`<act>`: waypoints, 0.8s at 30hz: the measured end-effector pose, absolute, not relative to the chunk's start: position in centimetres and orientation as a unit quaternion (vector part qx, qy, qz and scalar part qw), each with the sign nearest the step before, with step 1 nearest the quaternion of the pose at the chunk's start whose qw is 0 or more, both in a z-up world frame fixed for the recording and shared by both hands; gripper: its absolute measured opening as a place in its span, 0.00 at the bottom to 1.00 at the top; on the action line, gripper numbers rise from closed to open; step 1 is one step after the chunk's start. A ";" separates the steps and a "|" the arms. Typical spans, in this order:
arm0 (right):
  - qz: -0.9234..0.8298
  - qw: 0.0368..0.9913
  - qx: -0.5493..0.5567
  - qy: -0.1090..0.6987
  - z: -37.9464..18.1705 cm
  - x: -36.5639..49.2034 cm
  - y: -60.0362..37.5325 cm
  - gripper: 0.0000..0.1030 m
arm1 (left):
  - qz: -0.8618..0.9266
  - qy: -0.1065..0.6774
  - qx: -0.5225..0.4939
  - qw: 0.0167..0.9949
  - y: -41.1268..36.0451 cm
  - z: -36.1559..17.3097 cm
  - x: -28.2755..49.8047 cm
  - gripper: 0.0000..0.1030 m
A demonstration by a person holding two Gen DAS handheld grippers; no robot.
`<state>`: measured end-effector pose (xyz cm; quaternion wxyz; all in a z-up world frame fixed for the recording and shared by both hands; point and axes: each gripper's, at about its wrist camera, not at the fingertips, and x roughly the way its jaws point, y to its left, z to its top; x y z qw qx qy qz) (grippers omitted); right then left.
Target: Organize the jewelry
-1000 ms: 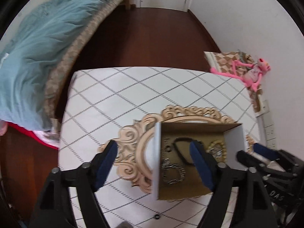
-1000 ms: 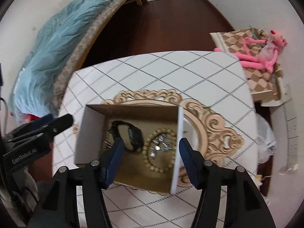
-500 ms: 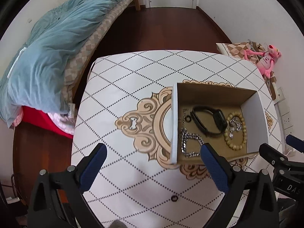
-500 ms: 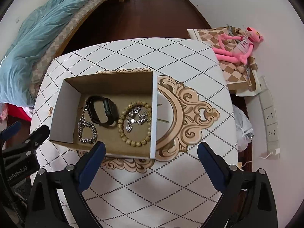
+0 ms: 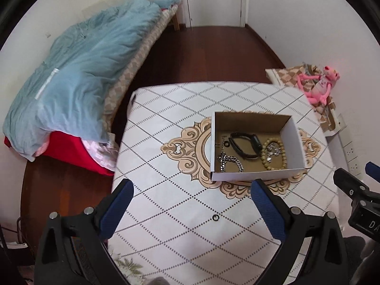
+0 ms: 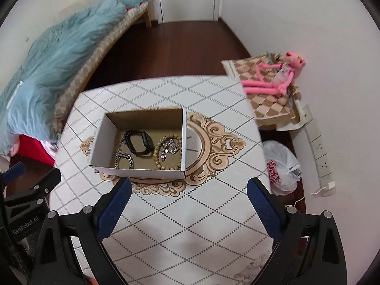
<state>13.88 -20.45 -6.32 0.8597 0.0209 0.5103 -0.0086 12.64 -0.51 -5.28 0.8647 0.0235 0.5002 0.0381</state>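
Left wrist view: I hold my left gripper (image 5: 190,210) above the near part of the table (image 5: 166,142), its blue-padded fingers (image 5: 116,210) spread wide apart with nothing between them. Just beyond the right finger sits the open cardboard box (image 5: 255,175), white outside and brown inside, resting on the ornate tan medallion printed on the diamond-patterned tablecloth. Inside the box, from left to right, lie a silver chain bracelet (image 5: 231,161), a black wristband (image 5: 244,144) and a wooden bead bracelet (image 5: 273,153) that rings a small cluster of silver jewelry (image 5: 270,149). One small black ring (image 5: 215,217) lies alone on the cloth, outside the box and between my left fingers as the camera sees it. My right gripper's (image 6: 188,207) body shows at the right edge of this view.

Right wrist view: my right gripper also hangs over the table with its jaws wide apart and empty, the box (image 6: 140,172) just past its left finger (image 6: 114,207). The same pieces show in the box: chain (image 6: 123,158), wristband (image 6: 140,142), beads (image 6: 166,153). Beyond the table, a bed with a light blue quilt (image 5: 78,71) runs along the left wall, and a pink plush toy (image 6: 273,76) rests on a checkered cushion by the right wall. A white plastic bag (image 6: 281,166) sits on the floor beside the table.
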 end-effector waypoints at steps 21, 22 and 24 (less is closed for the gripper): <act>-0.031 0.927 0.017 0.373 9.9 -0.8 -21.7 0.96 | 0.008 0.400 -0.009 0.916 -1.7 8.1 1.6 0.97; -0.032 0.929 0.016 0.370 10.3 -1.2 -21.7 0.96 | 0.009 0.398 -0.010 0.917 -1.8 8.3 1.3 0.97; -0.034 0.932 0.010 0.362 11.0 -2.2 -21.6 0.96 | 0.005 0.396 -0.010 0.918 -1.8 8.7 0.6 0.97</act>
